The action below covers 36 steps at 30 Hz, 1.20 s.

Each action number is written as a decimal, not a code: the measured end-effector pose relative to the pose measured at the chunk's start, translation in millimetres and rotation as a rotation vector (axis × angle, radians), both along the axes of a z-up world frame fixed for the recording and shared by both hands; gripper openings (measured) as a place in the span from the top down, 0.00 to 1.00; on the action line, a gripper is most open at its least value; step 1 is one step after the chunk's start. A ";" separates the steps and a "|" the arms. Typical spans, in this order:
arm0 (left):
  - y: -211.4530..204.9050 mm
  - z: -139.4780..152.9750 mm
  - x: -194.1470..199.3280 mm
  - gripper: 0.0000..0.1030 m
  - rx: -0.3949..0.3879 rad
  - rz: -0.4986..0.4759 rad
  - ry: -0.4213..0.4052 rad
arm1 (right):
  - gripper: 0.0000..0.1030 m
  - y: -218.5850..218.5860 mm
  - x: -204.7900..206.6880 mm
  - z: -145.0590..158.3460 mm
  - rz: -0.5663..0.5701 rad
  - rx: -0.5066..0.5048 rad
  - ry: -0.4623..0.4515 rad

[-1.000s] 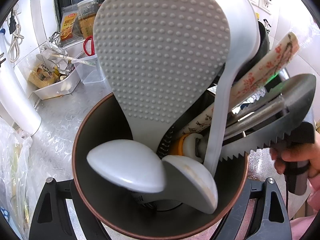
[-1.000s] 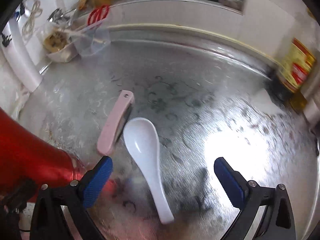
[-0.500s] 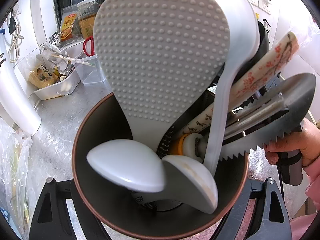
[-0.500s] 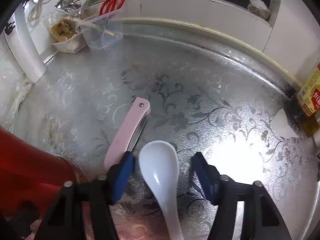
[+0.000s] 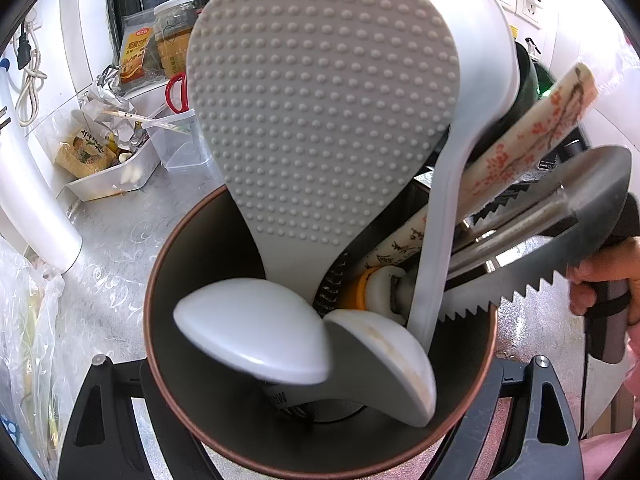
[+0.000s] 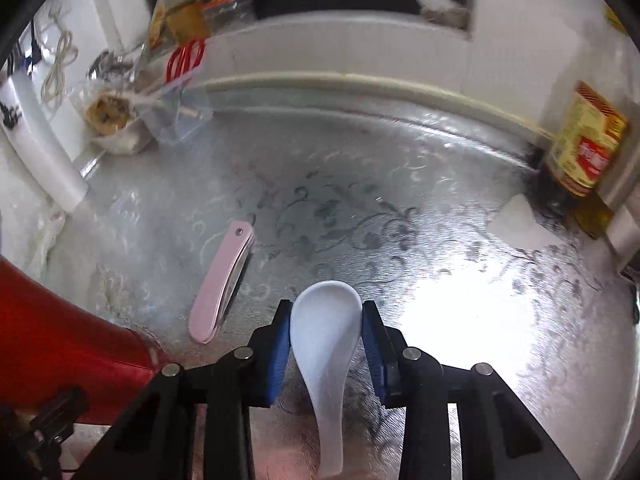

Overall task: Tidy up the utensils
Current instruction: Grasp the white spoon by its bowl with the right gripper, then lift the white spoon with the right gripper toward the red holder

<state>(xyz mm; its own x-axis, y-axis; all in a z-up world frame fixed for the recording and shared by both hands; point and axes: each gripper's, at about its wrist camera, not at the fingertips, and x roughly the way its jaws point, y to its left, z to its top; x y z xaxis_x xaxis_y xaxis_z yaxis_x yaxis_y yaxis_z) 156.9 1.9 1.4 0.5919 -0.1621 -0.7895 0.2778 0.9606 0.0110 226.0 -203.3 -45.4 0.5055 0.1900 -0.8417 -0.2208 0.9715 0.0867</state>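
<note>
From the left wrist, our left gripper (image 5: 320, 420) stays clamped around the crowded utensil holder (image 5: 192, 264). From the right wrist, our right gripper (image 6: 326, 344) has just been closing, pads now against the white spoon (image 6: 324, 332)'s bowl; glossy, stiff, probably brittle and slippery.

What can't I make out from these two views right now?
- Left view: holder bottom and the utensil handles, hidden under the spoon bowls and rice paddle.
- Left view: left gripper pads, behind the holder wall.
- Right view: spoon handle tip, cut off at the bottom edge.
- Right view: bottle label, blurred.
</note>
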 end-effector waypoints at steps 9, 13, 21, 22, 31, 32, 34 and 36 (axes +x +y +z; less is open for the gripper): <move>-0.1 0.0 0.0 0.13 0.000 0.000 -0.001 | 0.65 -14.3 -34.6 41.2 -0.021 0.068 -0.095; -0.2 0.0 0.1 0.13 0.000 0.000 -0.001 | 0.68 -10.8 -44.7 53.1 -0.008 0.082 -0.125; -0.5 0.2 0.1 0.13 -0.001 -0.001 -0.002 | 0.85 -3.6 -48.8 65.1 0.021 0.094 -0.151; -0.5 0.3 0.1 0.13 -0.001 0.000 -0.002 | 0.89 -3.0 -48.5 64.2 0.023 0.095 -0.149; -0.7 0.3 0.4 0.13 -0.001 -0.002 -0.003 | 0.92 -5.1 -50.6 65.1 0.023 0.125 -0.140; -0.6 0.3 0.2 0.13 -0.001 -0.002 -0.003 | 0.92 -6.4 -51.9 68.3 0.025 0.143 -0.141; -0.7 0.3 0.2 0.13 -0.001 -0.002 -0.004 | 0.92 -9.7 -54.7 77.4 0.026 0.195 -0.146; -0.6 0.3 0.2 0.13 -0.002 -0.002 -0.004 | 0.92 -14.0 -58.2 92.2 0.029 0.267 -0.159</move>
